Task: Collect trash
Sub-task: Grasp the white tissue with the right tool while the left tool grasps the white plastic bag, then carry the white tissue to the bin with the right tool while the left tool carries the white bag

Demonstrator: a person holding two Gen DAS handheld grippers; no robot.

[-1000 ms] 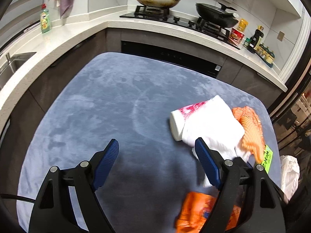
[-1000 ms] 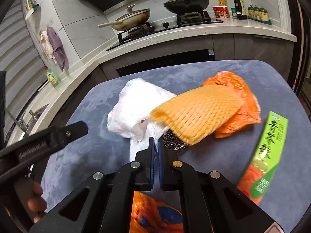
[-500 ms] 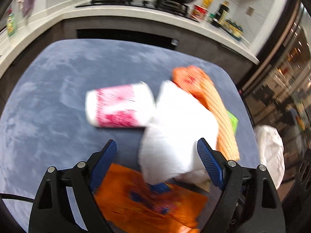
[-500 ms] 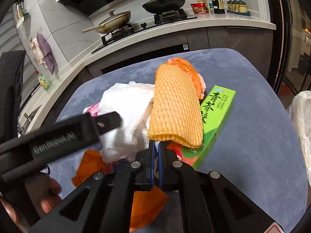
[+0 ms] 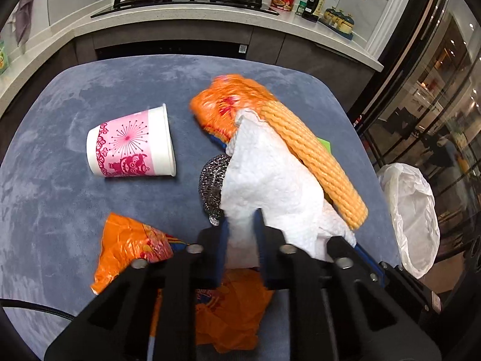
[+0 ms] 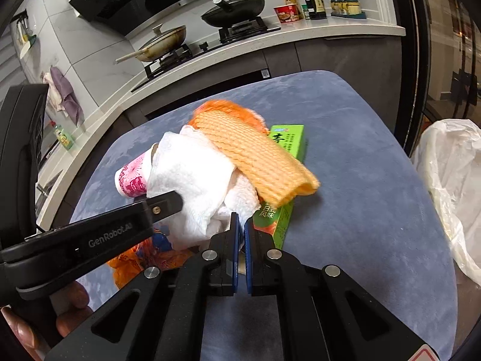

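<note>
Left tongs (image 5: 242,234) closing on white paper towel (image 5: 270,177); right tongs (image 6: 240,231) shut beside it.

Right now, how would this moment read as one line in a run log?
left gripper: closing on white paper towel | right gripper: shut, foam net draped ahead | paper cup: lying on table | trash bag: beside table

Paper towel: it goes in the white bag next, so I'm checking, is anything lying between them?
Yes: the orange foam net lies across the paper towel on the side facing the white bag. The left tool has its jaws closing with the towel between them.
</note>
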